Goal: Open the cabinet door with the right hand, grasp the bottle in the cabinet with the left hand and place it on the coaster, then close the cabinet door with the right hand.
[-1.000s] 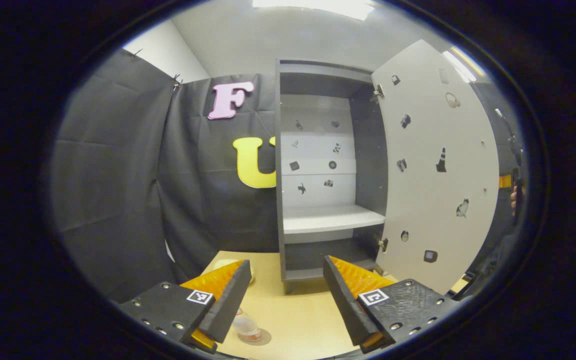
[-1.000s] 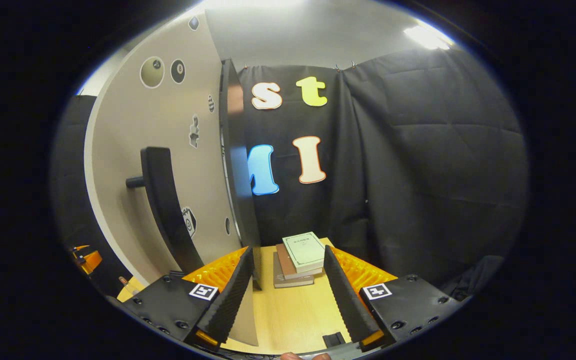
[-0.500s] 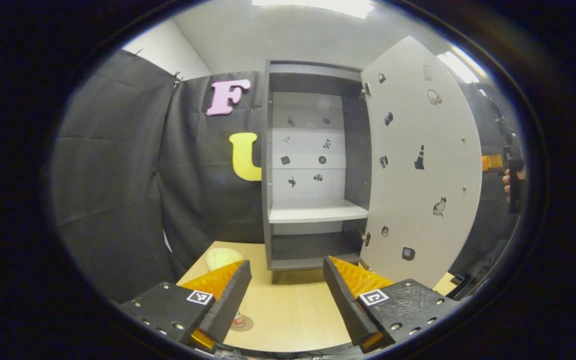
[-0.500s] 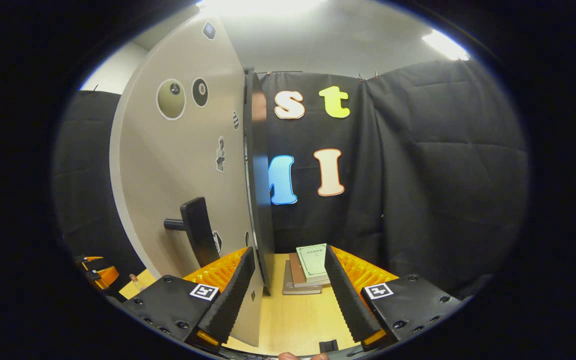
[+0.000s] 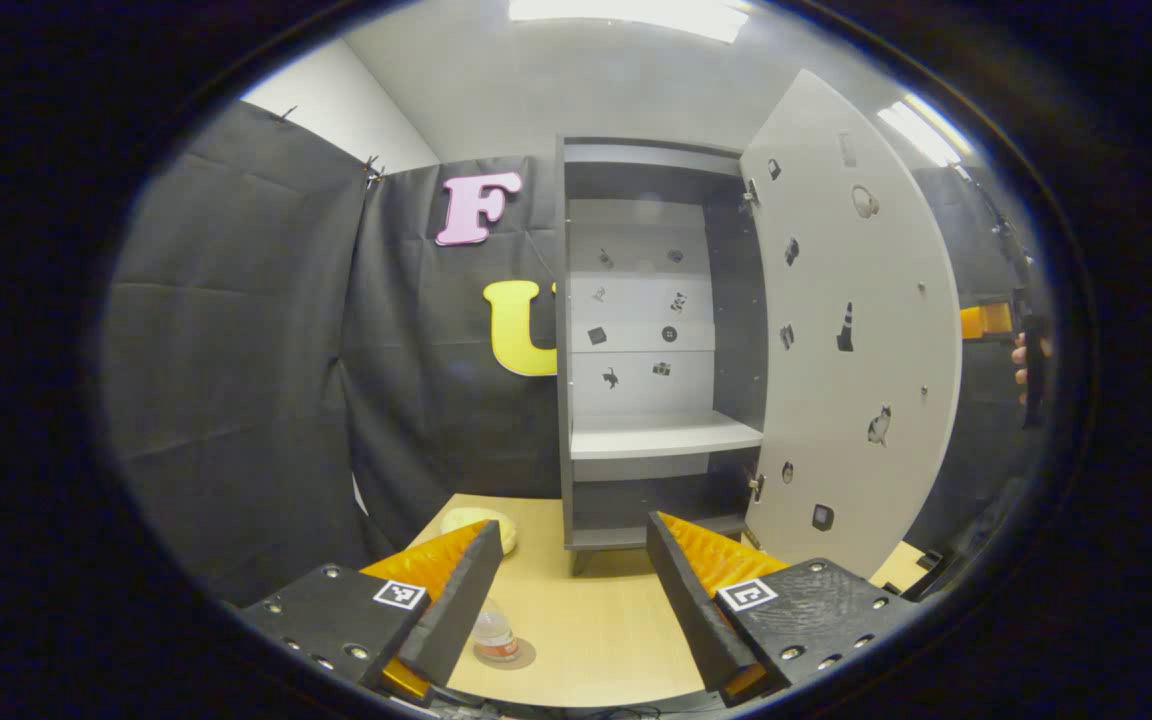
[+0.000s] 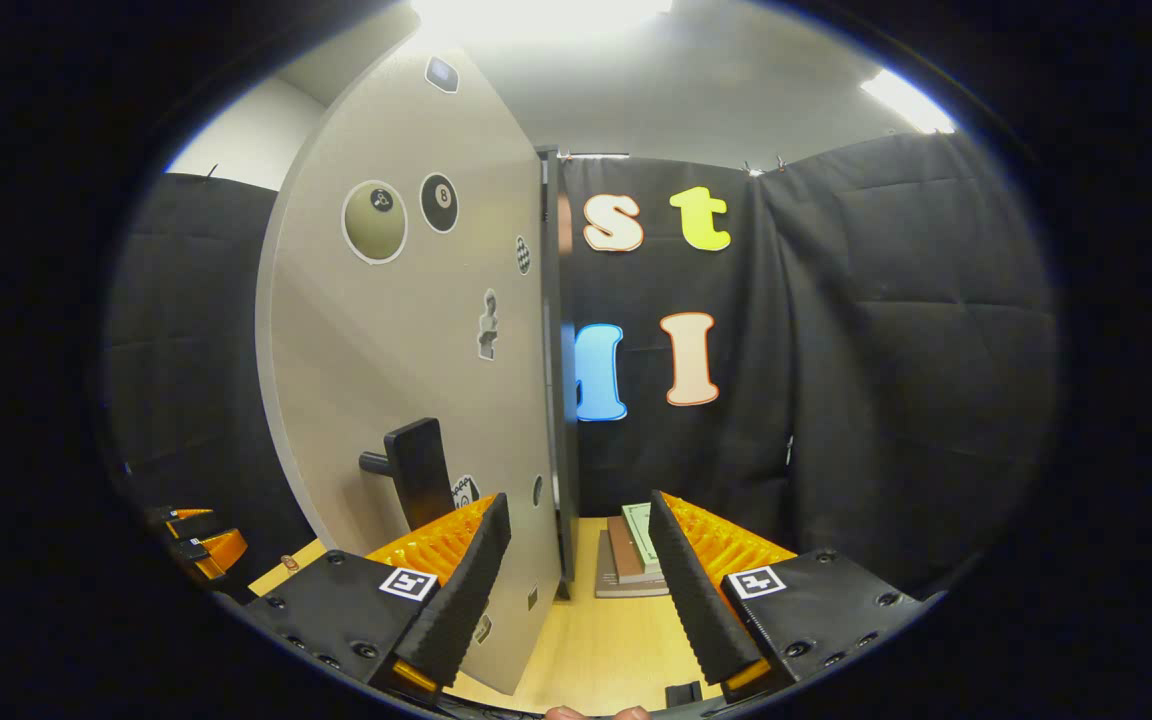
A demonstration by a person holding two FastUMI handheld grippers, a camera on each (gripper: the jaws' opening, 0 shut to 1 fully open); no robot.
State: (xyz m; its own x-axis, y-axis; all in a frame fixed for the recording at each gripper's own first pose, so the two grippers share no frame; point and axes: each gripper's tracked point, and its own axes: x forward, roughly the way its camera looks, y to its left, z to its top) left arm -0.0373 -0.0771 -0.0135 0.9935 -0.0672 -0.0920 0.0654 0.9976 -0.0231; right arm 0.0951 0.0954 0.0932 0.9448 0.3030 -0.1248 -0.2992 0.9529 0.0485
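A pale, smooth wood-look table [image 5: 596, 620] carries a matt grey cabinet [image 5: 636, 340]; its door [image 5: 856, 340], right of frame, is smooth and matt. A clear plastic bottle [image 5: 493, 634] stands lower left. Paper-covered books [image 6: 631, 555] lie lower centre before creased black cloth [image 6: 886, 350].

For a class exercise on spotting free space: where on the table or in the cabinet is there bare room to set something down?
The cabinet's white shelf is bare, and so is the table between the cabinet's foot and the bottle. It is tighter at the left near the bottle on its coaster and the pale round thing, and behind the open door where books are stacked.
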